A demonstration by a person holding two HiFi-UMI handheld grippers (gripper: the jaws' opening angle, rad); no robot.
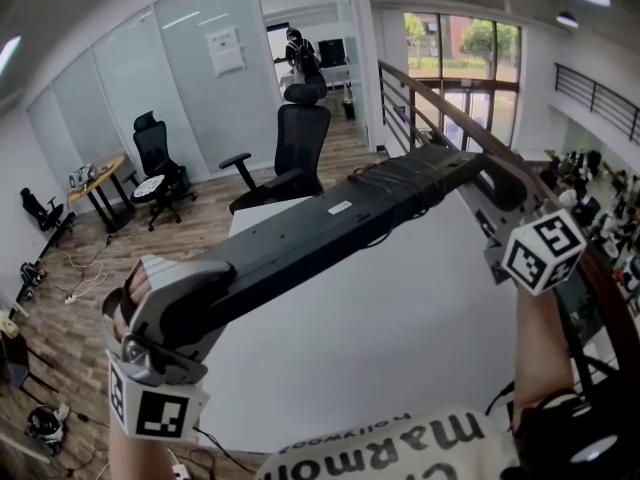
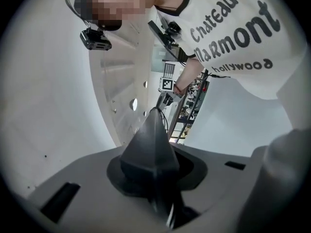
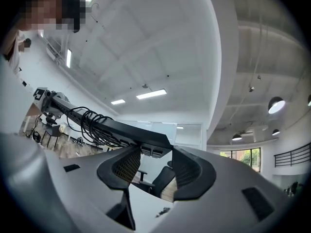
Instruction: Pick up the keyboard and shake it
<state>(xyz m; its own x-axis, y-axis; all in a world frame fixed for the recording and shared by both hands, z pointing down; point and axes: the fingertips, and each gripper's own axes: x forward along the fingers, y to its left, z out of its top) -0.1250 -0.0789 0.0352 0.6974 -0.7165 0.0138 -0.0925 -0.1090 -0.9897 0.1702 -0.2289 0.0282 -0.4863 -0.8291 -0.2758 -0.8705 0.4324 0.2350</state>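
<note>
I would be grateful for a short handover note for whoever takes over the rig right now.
Left hand-held gripper: shut on the keyboard, at its left end.
Right hand-held gripper: shut on its right end, by the coiled cable.
Keyboard: lifted, underside up, above the white table.
Done: pick-up.
Left: shake it; one still cannot show whether shaking has begun.

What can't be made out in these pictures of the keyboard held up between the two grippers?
- Keys of the keyboard: head view shows only the underside; they face away.
- The white label on that underside: head view, too small to read.
- Pads of the left gripper: head view, covered by its own body and the keyboard end.
- Near edge of the table: head view, hidden behind the person's shirt.
</note>
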